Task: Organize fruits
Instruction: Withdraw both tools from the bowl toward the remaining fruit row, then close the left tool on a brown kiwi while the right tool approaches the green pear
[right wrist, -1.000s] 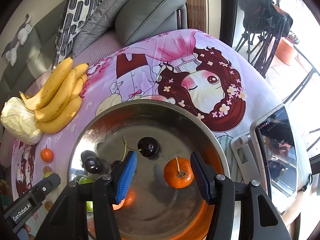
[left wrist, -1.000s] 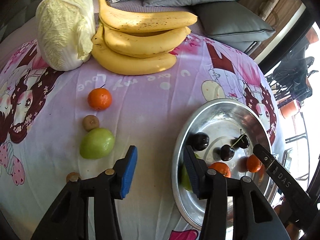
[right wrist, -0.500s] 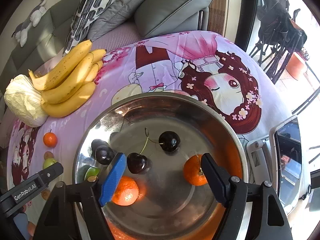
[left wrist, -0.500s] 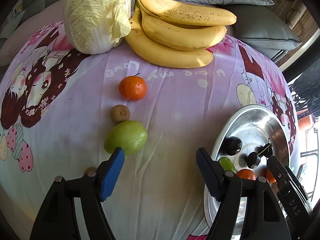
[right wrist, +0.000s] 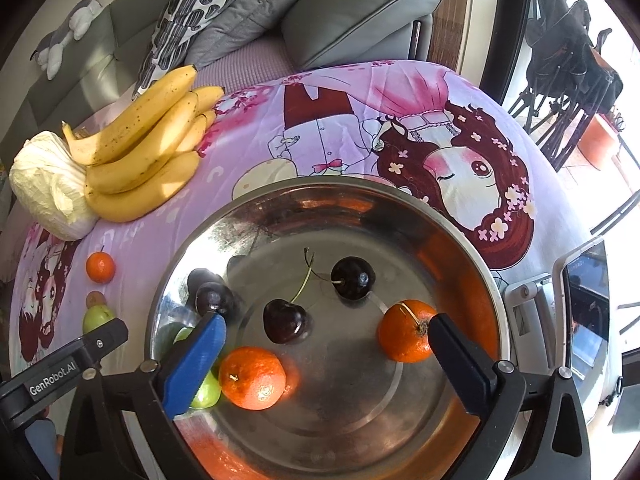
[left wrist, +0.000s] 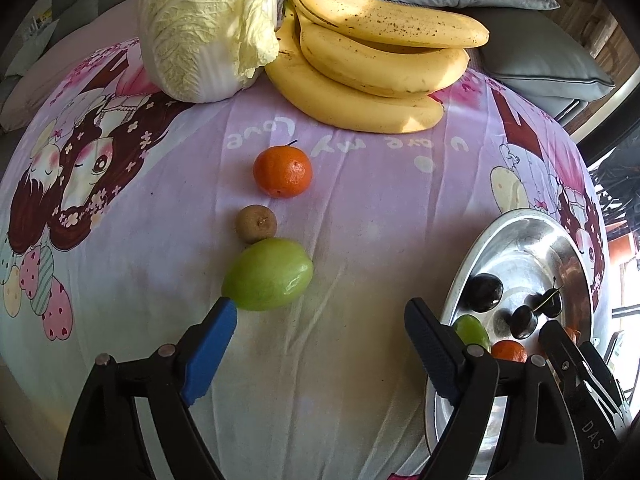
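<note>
On the pink cartoon cloth lie a green fruit, a small brown fruit and a tangerine in a row. My left gripper hovers just in front of the green fruit, jaws still opening, nothing between them. My right gripper hangs over the steel bowl, jaws still opening and empty. In the bowl lie two tangerines, two stemmed cherries, a dark plum and a green fruit partly behind the blue pad.
A banana bunch and a cabbage rest at the cloth's far side. Grey cushions lie behind. A phone on a stand sits right of the bowl. The bowl lies right of the left gripper.
Both grippers have opened wider. The left one has swung left, away from the bowl, to face the green fruit. A tangerine now lies loose in the bowl by the right gripper's blue pad.
</note>
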`<action>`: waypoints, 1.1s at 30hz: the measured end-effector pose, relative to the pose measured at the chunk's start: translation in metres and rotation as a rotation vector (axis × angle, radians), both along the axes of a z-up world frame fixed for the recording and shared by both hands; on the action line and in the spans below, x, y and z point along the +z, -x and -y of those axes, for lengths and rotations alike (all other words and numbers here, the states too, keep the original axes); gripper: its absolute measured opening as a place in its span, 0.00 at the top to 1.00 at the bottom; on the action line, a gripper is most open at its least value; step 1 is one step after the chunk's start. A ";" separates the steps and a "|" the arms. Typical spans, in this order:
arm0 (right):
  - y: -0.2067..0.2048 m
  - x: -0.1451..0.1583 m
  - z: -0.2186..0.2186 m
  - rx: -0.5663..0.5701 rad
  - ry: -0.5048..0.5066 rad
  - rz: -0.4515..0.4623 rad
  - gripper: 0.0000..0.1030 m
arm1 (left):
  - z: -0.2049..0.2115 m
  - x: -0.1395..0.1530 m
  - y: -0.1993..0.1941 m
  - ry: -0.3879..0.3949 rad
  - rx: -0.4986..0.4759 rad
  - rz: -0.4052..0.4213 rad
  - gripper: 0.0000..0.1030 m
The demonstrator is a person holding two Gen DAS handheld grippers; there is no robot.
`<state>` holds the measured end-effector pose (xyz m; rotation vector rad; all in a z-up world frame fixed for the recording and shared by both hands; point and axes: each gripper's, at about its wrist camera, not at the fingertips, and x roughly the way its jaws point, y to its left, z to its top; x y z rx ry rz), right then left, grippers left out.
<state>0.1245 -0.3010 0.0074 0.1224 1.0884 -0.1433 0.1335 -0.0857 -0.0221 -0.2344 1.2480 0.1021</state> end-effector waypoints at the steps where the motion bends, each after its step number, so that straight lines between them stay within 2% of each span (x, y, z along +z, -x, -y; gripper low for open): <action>1: 0.000 0.000 0.000 0.000 0.001 -0.002 0.00 | 0.000 0.000 0.000 -0.001 -0.001 0.000 0.16; 7: 0.001 -0.001 0.001 -0.002 -0.006 -0.004 0.00 | 0.004 -0.001 -0.002 -0.014 -0.010 0.000 0.15; 9: 0.001 -0.001 0.000 0.000 -0.005 -0.002 0.00 | 0.005 -0.002 -0.003 -0.016 -0.009 0.000 0.06; 10: 0.001 -0.001 0.000 0.001 -0.002 -0.003 0.00 | 0.005 -0.002 -0.003 -0.015 -0.010 0.001 0.05; 22: 0.002 0.000 -0.008 0.045 -0.013 0.010 0.00 | 0.001 0.002 0.000 -0.005 -0.011 0.019 0.05; 33: 0.003 0.004 -0.029 0.116 -0.091 0.041 0.00 | -0.016 0.007 0.006 -0.001 0.012 0.031 0.05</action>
